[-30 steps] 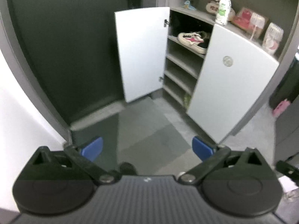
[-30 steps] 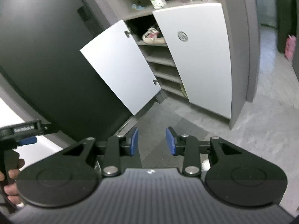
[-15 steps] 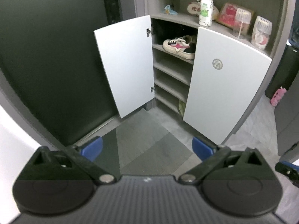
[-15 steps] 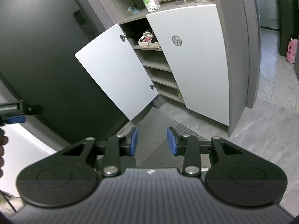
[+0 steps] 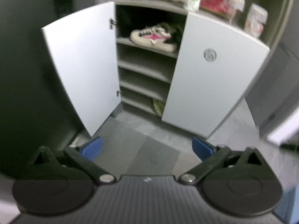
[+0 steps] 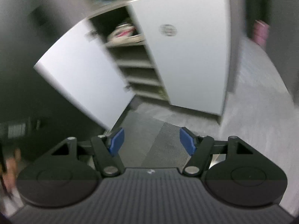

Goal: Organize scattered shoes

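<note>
Both grippers empty, facing open shoe cabinet.
Left wrist: left gripper (image 5: 146, 147) spread wide, holding nothing; sneaker (image 5: 153, 37) on top shelf (image 5: 145, 45), right of centre. Right wrist, blurred: right gripper (image 6: 151, 142) parted, empty; no floor shoes visible, so stage undecided.

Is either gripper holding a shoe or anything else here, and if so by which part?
Nothing is held. The left gripper and right gripper are both open with only floor between their fingers. The one clearly visible shoe sits on the cabinet's top shelf.
</note>
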`<state>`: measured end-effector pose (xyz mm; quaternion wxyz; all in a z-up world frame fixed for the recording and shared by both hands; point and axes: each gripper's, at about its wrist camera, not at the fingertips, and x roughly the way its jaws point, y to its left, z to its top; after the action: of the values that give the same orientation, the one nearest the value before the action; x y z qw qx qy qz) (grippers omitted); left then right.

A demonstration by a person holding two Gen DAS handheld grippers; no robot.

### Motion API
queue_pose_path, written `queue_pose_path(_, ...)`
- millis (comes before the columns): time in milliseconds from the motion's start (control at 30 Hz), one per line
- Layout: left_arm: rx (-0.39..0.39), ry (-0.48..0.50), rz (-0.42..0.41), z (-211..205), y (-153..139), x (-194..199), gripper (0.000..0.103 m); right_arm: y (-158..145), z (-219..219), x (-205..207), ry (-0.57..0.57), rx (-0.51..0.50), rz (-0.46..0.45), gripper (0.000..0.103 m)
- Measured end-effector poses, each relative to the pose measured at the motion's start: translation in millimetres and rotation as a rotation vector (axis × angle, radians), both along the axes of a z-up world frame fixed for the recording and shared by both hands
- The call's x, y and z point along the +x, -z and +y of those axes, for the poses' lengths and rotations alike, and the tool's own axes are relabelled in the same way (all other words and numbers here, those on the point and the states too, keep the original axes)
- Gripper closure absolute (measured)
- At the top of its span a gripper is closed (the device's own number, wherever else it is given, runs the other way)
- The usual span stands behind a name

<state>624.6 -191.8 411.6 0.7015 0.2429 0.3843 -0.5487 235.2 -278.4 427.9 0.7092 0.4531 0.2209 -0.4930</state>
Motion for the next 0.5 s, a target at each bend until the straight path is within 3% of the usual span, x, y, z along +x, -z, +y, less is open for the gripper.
queue_pose_path(133, -0.015, 0.14, -0.052, -20, -5, 59, 0.0, -7, 12, 42, 0.161, 0.006, 0.004, 0.035)
queue_pose_path(267, -0.143, 0.235, -0.088, -58, -15, 95, 0.0, -19, 21, 67, 0.259, -0.029, 0.021, 0.033)
queue_pose_path(333, -0.188, 0.272, -0.059, -87, -15, 106, 0.0, -25, 26, 80, 0.307, -0.047, 0.03, 0.01)
queue_pose_path(400, -0.22, 0.297, -0.037, -109, -15, 110, 0.0, -26, 20, 89, 0.341, -0.083, 0.044, 0.0)
queue_pose_path(500, -0.296, 0.333, -0.034, -163, -16, 115, 0.0, -18, -2, 94, 0.371, -0.164, 0.07, 0.0)
